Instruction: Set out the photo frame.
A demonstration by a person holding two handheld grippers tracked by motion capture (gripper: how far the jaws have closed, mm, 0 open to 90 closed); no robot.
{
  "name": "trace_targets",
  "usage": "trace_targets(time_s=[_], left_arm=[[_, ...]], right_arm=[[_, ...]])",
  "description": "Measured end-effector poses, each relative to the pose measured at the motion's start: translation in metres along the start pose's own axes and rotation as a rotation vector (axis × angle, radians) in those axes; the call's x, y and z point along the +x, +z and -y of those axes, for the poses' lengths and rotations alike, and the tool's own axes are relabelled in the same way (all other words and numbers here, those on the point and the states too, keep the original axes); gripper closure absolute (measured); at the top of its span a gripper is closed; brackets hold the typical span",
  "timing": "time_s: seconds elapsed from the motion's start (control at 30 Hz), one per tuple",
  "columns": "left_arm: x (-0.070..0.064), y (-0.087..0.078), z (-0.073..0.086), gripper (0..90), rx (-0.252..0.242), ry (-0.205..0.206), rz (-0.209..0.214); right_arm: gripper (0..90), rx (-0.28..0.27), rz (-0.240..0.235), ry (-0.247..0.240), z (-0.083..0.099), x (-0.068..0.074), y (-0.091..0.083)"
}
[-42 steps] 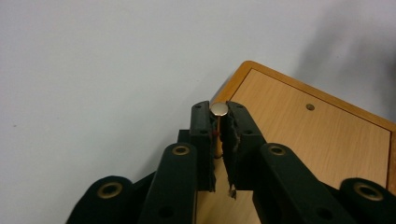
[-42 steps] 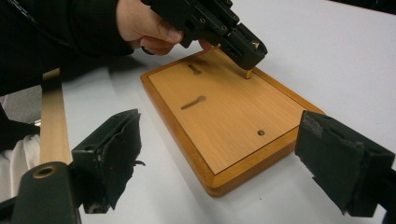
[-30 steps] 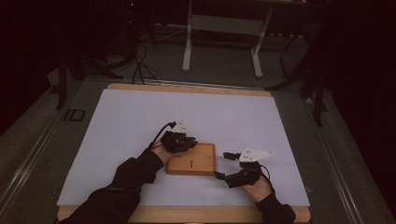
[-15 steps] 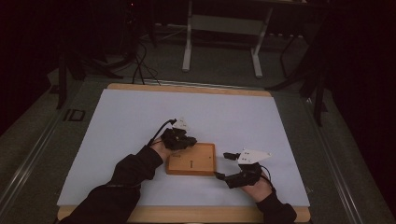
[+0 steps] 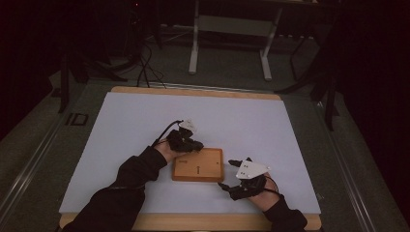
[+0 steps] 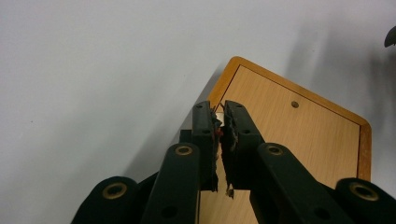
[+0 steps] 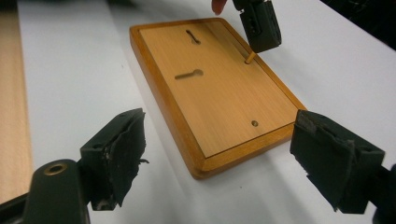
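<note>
Looking down from the high view, we see the left hand-held gripper at the far left corner of a wooden board that lies flat on the white counter. In the left gripper view its jaws are nearly together, pinching a small peg over the board's corner. The right gripper view shows that same peg as a short wooden pin, standing close to upright with its lower end touching the board near the edge. The left forearm, in a dark sleeve, comes in from the bottom left and angles toward the board.

Our right hand-held gripper sits just beside the board's near right corner, apart from it. Its jaws stand wide and hold nothing, the board's corner lying between them in the right gripper view.

The board's long axis runs left to right across the counter. Two slots and a small hole show in its face.
</note>
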State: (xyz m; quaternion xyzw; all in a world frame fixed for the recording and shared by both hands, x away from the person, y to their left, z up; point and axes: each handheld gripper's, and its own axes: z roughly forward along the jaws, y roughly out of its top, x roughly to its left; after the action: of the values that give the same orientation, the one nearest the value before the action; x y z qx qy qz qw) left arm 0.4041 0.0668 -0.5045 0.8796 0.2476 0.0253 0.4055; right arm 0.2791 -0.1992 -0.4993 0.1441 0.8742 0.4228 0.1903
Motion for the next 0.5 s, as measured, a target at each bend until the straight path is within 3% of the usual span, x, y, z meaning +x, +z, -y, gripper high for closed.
trace_targets(time_s=[0.07, 0.13, 0.27, 0.3, 0.4, 0.5], left_arm=[[-0.001, 0.0, 0.001, 84.7, -0.01, 0.005, -0.007], [0.0, 0.0, 0.001, 84.7, -0.011, -0.002, -0.003], [0.005, 0.001, 0.0, 84.7, -0.001, -0.013, 0.035], [0.006, 0.0, -0.001, 84.7, 0.003, -0.013, 0.041], [0.012, 0.001, -0.001, 84.7, 0.007, -0.055, 0.076], [0.017, 0.001, -0.002, 84.7, 0.008, -0.072, 0.097]], right_arm=[[21.3, 0.006, 0.025, -0.032, 0.0, 0.003, 0.0], [22.1, 0.011, 0.026, -0.034, 0.001, 0.003, 0.0], [24.1, 0.034, 0.016, -0.048, 0.003, 0.004, 0.002], [24.8, 0.046, 0.03, -0.073, 0.003, 0.006, 0.003], [25.7, 0.059, 0.038, -0.101, 0.002, 0.008, 0.004], [25.7, 0.093, 0.052, -0.131, 0.003, 0.009, 0.008]])
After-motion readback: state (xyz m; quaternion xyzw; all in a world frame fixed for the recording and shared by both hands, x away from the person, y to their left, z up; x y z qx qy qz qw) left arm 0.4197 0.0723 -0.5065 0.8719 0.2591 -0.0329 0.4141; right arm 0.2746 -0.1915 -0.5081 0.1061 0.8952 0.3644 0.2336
